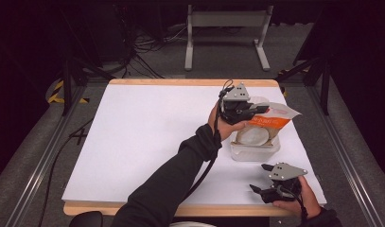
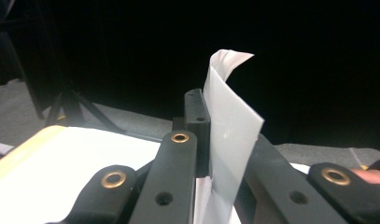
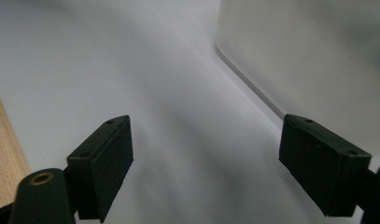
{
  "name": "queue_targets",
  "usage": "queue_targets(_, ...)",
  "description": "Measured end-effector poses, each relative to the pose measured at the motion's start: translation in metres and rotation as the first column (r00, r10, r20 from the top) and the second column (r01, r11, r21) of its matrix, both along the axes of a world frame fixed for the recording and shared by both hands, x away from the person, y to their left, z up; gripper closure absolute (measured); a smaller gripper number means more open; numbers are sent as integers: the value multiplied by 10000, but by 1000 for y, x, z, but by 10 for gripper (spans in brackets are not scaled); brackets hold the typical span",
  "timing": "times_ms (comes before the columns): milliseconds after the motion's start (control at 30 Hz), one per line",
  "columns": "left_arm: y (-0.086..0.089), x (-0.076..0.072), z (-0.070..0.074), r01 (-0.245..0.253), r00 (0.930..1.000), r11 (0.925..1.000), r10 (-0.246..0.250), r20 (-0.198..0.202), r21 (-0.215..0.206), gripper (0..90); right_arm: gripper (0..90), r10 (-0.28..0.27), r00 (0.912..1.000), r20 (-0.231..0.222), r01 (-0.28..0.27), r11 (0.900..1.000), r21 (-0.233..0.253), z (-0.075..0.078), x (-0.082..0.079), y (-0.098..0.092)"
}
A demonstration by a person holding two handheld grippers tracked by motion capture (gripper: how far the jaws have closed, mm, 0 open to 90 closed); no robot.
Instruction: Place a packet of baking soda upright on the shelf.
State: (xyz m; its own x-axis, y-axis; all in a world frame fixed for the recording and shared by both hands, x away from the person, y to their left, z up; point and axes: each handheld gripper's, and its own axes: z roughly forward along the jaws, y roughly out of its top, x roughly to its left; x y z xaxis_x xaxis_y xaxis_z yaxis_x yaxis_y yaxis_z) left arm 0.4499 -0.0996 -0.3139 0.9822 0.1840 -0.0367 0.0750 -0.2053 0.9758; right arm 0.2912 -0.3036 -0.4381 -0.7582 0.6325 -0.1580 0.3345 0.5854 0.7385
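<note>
A white pouch with an orange label point(image 1: 274, 119) hangs tilted over a translucent plastic container point(image 1: 255, 152) at the right of the white table. My left gripper point(image 1: 264, 109) reaches across from the left and is shut on the pouch's upper edge. In the left gripper view, the white edge of the pouch point(image 2: 230, 135) stands pinched between the black jaws of the left gripper point(image 2: 204, 122). My right gripper point(image 1: 259, 178) rests low near the table's front right edge, open and empty. In the right gripper view, the right gripper point(image 3: 211, 163) faces the container's wall point(image 3: 309, 51).
The white board point(image 1: 147, 137) lies on a wooden table whose edge point(image 1: 190, 209) runs along the front. A metal stand point(image 1: 225, 21) and cables point(image 1: 143, 52) are on the floor beyond the table. Dark frame rails flank both sides.
</note>
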Motion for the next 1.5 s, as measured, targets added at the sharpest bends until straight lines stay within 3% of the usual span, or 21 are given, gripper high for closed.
queue_targets(300,8,0,-22,125,9995,9999,-125,-301,9,899,183,5,10000,-41,-5,10000,0,0,0,1)
queue_targets(500,19,3,-29,27,9994,9999,-22,-332,162,899,183,21,10000,-45,-21,10000,17,0,0,2)
queue_targets(700,19,-1,-27,113,9999,9992,-108,-123,387,899,183,14,10000,-56,-14,10000,8,0,0,1)
queue_targets(1433,21,-2,-29,6,9998,9985,6,-207,544,897,176,-164,9999,-18,164,9998,59,0,1,1)
queue_targets(1500,22,-2,-29,-167,9998,9972,175,-99,726,895,176,-117,9999,-24,117,9999,17,0,1,1)
